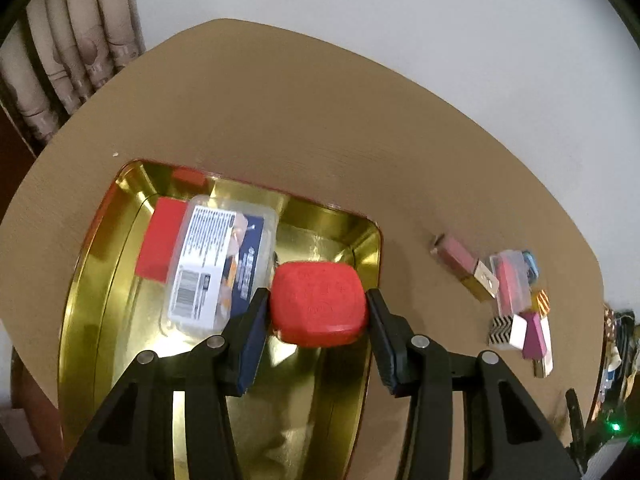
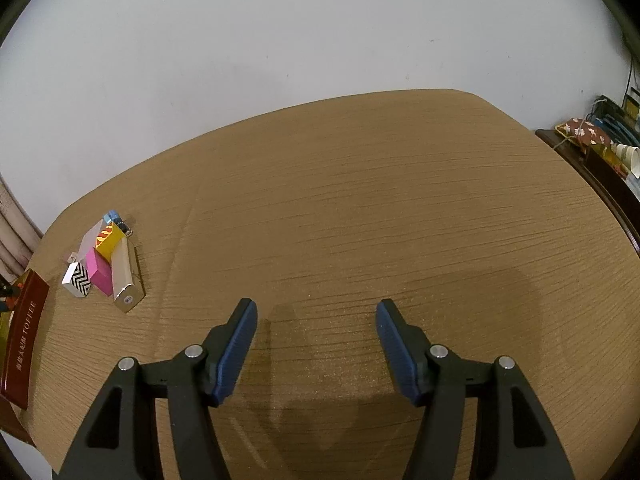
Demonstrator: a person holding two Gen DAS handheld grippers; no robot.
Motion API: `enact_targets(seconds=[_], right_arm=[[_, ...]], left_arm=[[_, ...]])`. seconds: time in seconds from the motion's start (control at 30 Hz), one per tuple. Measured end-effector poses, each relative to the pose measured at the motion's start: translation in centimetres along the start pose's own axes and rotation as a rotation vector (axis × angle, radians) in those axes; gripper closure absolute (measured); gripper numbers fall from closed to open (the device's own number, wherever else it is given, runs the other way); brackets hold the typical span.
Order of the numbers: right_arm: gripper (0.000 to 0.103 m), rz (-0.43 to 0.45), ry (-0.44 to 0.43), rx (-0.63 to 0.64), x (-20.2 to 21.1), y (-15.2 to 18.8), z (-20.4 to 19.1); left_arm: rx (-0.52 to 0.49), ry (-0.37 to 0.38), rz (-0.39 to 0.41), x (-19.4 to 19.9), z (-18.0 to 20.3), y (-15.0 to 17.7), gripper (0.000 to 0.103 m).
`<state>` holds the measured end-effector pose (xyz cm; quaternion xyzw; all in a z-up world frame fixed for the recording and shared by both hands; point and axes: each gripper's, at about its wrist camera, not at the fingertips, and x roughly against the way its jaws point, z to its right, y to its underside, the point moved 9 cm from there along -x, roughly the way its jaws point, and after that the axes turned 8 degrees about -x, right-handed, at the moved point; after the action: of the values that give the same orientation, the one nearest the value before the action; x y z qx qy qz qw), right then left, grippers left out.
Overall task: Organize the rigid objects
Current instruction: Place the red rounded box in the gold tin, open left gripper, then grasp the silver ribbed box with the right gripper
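Tray (image 1: 100,280) holds a clear labelled box (image 1: 220,264) and a red block (image 1: 162,238). Left gripper (image 1: 318,306) clamps a red box (image 1: 318,304) above the tray. Right gripper (image 2: 316,312) gapes wide over bare surface (image 2: 380,200), small boxes (image 2: 102,260) well apart.

both wrist views downward, sharing box cluster (image 1: 516,300)

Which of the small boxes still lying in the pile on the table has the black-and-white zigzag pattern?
The zigzag box sits at the pile's near left corner, beside the pink box. The others are plain pink, gold, or yellow with flames.
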<state>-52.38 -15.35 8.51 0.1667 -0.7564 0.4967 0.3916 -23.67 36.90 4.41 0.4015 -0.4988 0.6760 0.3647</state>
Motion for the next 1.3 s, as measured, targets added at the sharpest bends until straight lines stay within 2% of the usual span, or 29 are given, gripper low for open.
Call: enact_targets(seconds=[0.13,0.2,0.33,0.43,0.53,0.6,0.67,0.77,0.9,1.13,1.17,1.2,1.23,1.3], right_arm=[[0.038,0.000,-0.001,0.001,-0.2,0.0,0.0],[0.038,0.000,0.002,-0.001,-0.2,0.0,0.0],[0.038,0.002,0.000,-0.004,-0.1,0.0,0.1],[0.038,0.013,-0.006,-0.003,0.2,-0.1,0.2],[0.038,-0.007,-0.048,0.113,0.4,0.3,-2.2],[0.038,-0.039,-0.105,0.239,0.8,1.2,-5.5],[0.038,-0.094,-0.207,0.361,1.3,2.2,-9.7],[0.038,-0.144,-0.226,0.477,0.1,2.4,-13.2],[0.038,-0.225,-0.215,0.520,-2.7,1.4,-15.1],[0.038,-0.269,-0.167,0.604,-5.5,0.9,-17.2],[0.043,-0.277,-0.156,0.615,-5.9,1.0,-17.4],[0.059,-0.290,-0.143,0.625,-6.3,1.2,-17.4],[0.070,-0.318,-0.123,0.633,-7.0,1.4,-17.3],[0.073,-0.326,-0.108,0.640,-7.3,1.2,-17.6]], left_arm=[[0.006,-0.006,-0.006,-0.4,0.0,-0.1,0.060],[0.004,-0.032,0.006,0.4,-0.6,-0.2,0.058],[0.028,0.032,0.042,3.0,-0.3,0.6,0.057],[-0.006,0.038,0.105,6.3,0.2,2.5,0.046],[-0.093,0.008,0.183,9.7,1.3,5.6,0.042],[-0.164,0.000,0.216,11.3,2.4,8.2,0.032],[-0.232,0.002,0.234,12.3,4.0,11.4,0.028],[-0.308,0.022,0.205,12.5,5.8,15.5,0.028],[-0.363,0.047,0.171,12.4,6.9,19.7,0.028],[-0.344,0.056,0.123,11.5,5.3,21.8,0.027],[-0.324,0.057,0.106,11.1,4.8,21.9,0.027],[-0.313,0.061,0.095,10.8,4.6,22.1,0.027],[-0.303,0.064,0.084,10.7,4.3,22.3,0.027],[-0.275,0.069,0.067,10.6,3.5,22.5,0.027]])
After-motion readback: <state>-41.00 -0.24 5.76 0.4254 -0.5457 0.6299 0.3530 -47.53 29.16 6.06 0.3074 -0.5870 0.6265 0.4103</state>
